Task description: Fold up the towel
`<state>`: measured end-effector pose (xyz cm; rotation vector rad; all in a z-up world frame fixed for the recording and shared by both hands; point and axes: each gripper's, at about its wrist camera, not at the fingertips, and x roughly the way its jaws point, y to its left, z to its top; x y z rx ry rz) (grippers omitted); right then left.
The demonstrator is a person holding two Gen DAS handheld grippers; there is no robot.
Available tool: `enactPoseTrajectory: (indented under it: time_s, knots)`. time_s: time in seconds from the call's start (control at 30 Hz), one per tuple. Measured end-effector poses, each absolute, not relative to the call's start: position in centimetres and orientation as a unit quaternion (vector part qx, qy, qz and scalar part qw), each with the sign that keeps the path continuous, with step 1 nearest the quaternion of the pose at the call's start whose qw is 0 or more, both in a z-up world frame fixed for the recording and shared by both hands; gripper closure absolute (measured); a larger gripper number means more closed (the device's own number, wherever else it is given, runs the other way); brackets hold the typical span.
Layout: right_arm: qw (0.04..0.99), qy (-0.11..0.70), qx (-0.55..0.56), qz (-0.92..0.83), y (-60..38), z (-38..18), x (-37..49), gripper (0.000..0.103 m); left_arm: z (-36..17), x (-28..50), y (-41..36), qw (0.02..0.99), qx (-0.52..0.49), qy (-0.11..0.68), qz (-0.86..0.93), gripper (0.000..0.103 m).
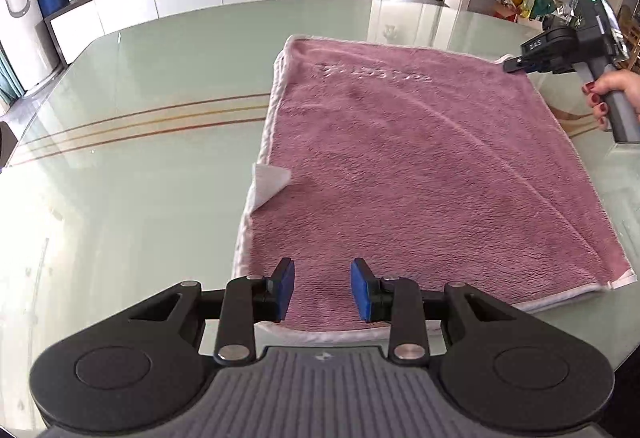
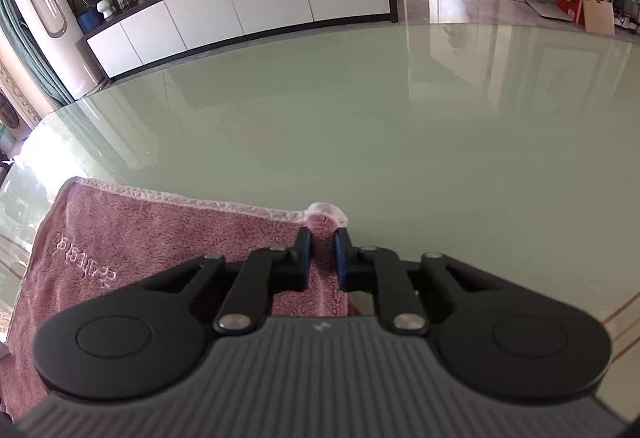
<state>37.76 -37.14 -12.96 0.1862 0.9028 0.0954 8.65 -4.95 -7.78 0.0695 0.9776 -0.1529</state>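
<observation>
One pink towel (image 1: 420,173) lying flat on glass table (image 1: 140,117), white trim all round, one white tag (image 1: 270,181) flipping up on left edge. Two grippers working. Left gripper (image 1: 322,288) hovering over near edge, blue pads parted, nothing between them. Right gripper (image 2: 322,250) pinching far right corner of towel, corner bunching up between pads. One hand (image 1: 612,97) gripping right handle.
</observation>
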Motion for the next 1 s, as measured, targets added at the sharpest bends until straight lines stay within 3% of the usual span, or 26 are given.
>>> enactPoseTrajectory:
  time_s: [1.0]
  knots:
    - [0.897, 0.418, 0.0, 0.145, -25.6, -7.6, 29.6, 0.095, -7.8, 8.3, -2.2, 0.869, 0.054, 0.475, -0.13, 0.06]
